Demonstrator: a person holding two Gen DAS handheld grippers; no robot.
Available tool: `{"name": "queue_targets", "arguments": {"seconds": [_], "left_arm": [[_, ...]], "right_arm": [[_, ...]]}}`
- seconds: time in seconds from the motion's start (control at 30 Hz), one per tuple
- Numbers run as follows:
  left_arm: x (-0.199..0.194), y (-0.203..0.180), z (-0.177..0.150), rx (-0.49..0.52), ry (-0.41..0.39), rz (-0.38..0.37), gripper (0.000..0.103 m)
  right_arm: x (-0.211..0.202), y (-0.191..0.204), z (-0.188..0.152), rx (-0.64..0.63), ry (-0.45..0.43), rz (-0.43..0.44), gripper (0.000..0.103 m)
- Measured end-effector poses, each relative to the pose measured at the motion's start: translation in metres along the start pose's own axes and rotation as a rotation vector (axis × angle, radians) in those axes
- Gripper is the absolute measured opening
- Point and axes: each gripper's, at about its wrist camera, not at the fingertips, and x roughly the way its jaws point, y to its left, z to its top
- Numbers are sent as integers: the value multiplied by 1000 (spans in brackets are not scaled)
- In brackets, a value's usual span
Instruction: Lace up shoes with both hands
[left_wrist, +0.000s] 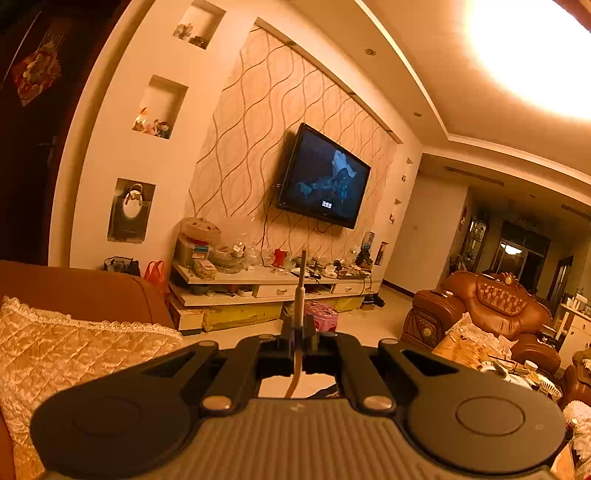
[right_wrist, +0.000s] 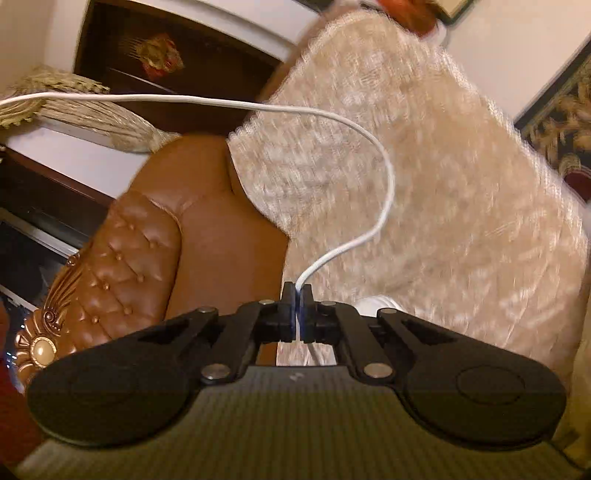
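**Both grippers pinch the lace, no shoe in view**

While both cameras look out into a warm-lit living room, the largest thing in the right wrist view is the brown tufted leather sofa (right_wrist: 122, 251), and a cream quilted fabric cover (right_wrist: 424, 177) is spread over its seat and back. In the left wrist view the same kind of cream quilted cover (left_wrist: 55, 354) lies at the lower left, and a brown carved leather armchair (left_wrist: 495, 306) stands at the right. On the wavy-patterned wall hangs a black flat television (left_wrist: 323, 177) with a dark picture on it. Below it stands a long white TV cabinet (left_wrist: 266, 284), crowded with boxes and jars.

The black left gripper (left_wrist: 299, 338) has its jaws pressed together on the shoelace end. Its stiff tip (left_wrist: 302, 280) stands straight up above the fingers, and the soft part hangs down behind them.

The black right gripper (right_wrist: 297, 308) is also pressed together, and it pinches the thin white shoelace (right_wrist: 384, 177). From the fingers this lace rises, bends in a wide curve to the right, then runs far to the left edge of the picture. The shoe itself shows in neither view.
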Motion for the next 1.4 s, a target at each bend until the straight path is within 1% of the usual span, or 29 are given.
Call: {"name": "queue_targets", "arguments": {"seconds": [0.07,0.13,0.17,0.27,0.33,0.37,0.4,0.43,0.5,0.57,0.6,0.63,0.67,0.7,0.77,0.8,0.87,0.97,1.07,1.1,1.13,1.2,1.3,1.4], "left_arm": [[-2,4,-3,-6,3,9,2],[-1,7,-6,-7,13,17,2],[-1,9,-8,-8,19,21,2],[-4,13,-16,-15,35,33,2],[-5,18,-24,-31,53,41,2],[-5,20,-31,-34,74,50,2],[-4,23,-37,-37,95,60,2],[-3,25,-44,-43,116,69,2],[-2,34,-63,-77,168,78,2],[0,42,-83,-111,219,87,2],[2,47,-93,-138,244,85,2],[3,52,-104,-163,268,83,2],[4,56,-111,-187,282,84,2],[5,61,-119,-211,296,86,2],[6,71,-134,-271,309,89,2],[7,75,-141,-300,314,87,2],[9,80,-152,-345,320,80,2],[11,86,-162,-376,321,71,2],[14,92,-166,-398,321,73,3],[14,95,-167,-406,319,79,4],[14,97,-168,-413,318,86,9],[15,99,-173,-426,315,99,11],[15,104,-178,-439,320,111,11],[15,104,-179,-460,321,104,9]], "right_arm": [[0,4,3,-25,-8,-7,3],[4,4,3,-35,16,-23,3],[5,3,4,-34,29,-48,4],[5,-1,8,-25,50,-170,6],[1,-2,15,-40,47,-302,7],[0,-3,19,-41,51,-378,10],[-3,-3,23,-38,42,-429,18],[-9,-3,28,-31,26,-463,21],[-20,6,35,-71,-32,-484,23],[-30,22,40,-161,-82,-431,24],[-35,30,41,-217,-103,-350,25],[-39,40,41,-283,-110,-236,25],[-42,53,39,-369,-107,-147,25],[-43,68,33,-475,-104,-92,25],[-43,97,16,-703,-95,-12,25],[-41,108,6,-794,-93,6,25],[-32,124,-11,-902,-79,3,25],[-13,132,-28,-941,-14,18,25],[-7,131,-37,-918,-1,41,25],[-9,130,-38,-915,-10,42,19],[-11,130,-38,-914,-20,40,5],[-15,128,-39,-913,-31,35,5],[-17,123,-39,-918,-10,6,5],[-20,118,-39,-911,9,-13,5]]}}
